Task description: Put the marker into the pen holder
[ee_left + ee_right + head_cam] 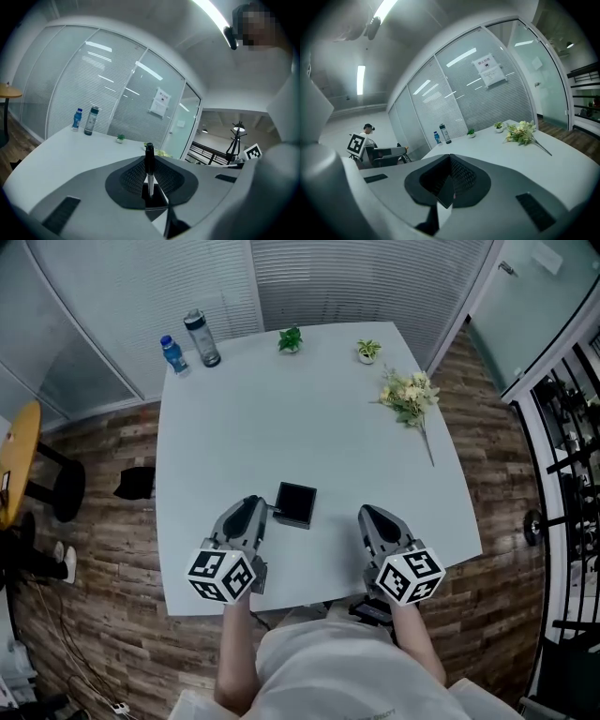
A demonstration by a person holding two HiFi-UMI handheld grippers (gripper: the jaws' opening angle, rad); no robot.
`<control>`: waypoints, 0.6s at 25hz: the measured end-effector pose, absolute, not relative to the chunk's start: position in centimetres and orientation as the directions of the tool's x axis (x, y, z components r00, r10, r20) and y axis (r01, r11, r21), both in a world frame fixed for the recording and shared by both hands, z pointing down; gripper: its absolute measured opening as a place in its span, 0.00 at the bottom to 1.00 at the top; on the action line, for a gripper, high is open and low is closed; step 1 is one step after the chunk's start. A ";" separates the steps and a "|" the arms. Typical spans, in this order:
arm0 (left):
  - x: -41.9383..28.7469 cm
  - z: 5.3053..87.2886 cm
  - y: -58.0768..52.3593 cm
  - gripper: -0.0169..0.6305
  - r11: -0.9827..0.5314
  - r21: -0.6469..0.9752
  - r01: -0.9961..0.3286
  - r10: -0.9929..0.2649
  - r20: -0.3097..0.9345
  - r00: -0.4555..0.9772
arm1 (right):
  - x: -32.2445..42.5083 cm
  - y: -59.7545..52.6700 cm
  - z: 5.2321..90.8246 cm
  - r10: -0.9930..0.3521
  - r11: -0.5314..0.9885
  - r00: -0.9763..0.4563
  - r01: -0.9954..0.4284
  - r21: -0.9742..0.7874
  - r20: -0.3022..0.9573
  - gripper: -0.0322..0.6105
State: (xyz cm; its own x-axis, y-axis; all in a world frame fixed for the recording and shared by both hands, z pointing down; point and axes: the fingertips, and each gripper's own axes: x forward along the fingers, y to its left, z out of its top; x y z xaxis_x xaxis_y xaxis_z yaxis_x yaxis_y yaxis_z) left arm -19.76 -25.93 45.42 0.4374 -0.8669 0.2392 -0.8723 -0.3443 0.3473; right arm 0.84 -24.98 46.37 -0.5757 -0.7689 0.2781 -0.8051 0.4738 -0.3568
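Now the left gripper (249, 507) is pinching the marker (149, 161) upright between its jaws.
Alongside, the right gripper (371, 515) is hovering, jaws pressed together; pen holder (295, 504) is sitting just beside the left jaws' tips, open table (309, 409) stretching ahead.

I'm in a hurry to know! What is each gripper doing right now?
Left gripper: shut on the marker.
Right gripper: shut, holding nothing.

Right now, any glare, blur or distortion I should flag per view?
Head view: evenly lit, sharp, no hard shadows, table edges bow slightly. Left gripper view: heavy fisheye, dark corners, ceiling light strip blown out, marker crisp, mosaic patch top right. Right gripper view: same fisheye and dark corners, ceiling lamp glaring top left, flowers sharp.
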 end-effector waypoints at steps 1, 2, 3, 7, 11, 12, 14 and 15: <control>-19.6 45.6 -26.1 0.11 -0.348 0.351 -0.870 -0.864 0.240 0.442 | 1.1 -25.0 46.4 -0.773 0.465 -0.568 -0.811 -0.355 0.283 0.07; -19.5 45.7 -26.2 0.11 -0.351 0.354 -0.867 -0.862 0.241 0.447 | 1.4 -25.0 46.4 -0.777 0.459 -0.561 -0.816 -0.353 0.287 0.07; -19.3 45.7 -26.4 0.11 -0.354 0.356 -0.865 -0.860 0.240 0.451 | 1.6 -25.0 46.4 -0.780 0.454 -0.555 -0.819 -0.350 0.288 0.07; -18.9 46.1 -26.8 0.11 -0.353 0.363 -0.862 -0.859 0.239 0.452 | 2.2 -25.3 46.1 -0.784 0.452 -0.550 -0.824 -0.341 0.287 0.07; -18.6 46.8 -27.0 0.11 -0.338 0.359 -0.870 -0.862 0.253 0.439 | 2.6 -25.6 46.3 -0.774 0.463 -0.560 -0.819 -0.340 0.295 0.07; -18.5 47.0 -27.1 0.11 -0.334 0.354 -0.874 -0.862 0.260 0.435 | 2.6 -25.8 46.5 -0.770 0.467 -0.565 -0.816 -0.342 0.297 0.07; -18.4 47.5 -27.3 0.11 -0.328 0.341 -0.881 -0.859 0.279 0.429 | 2.5 -26.2 46.8 -0.763 0.470 -0.572 -0.811 -0.349 0.302 0.07; -18.3 47.8 -27.3 0.11 -0.326 0.336 -0.884 -0.857 0.289 0.426 | 2.5 -26.4 46.8 -0.759 0.472 -0.575 -0.809 -0.351 0.304 0.07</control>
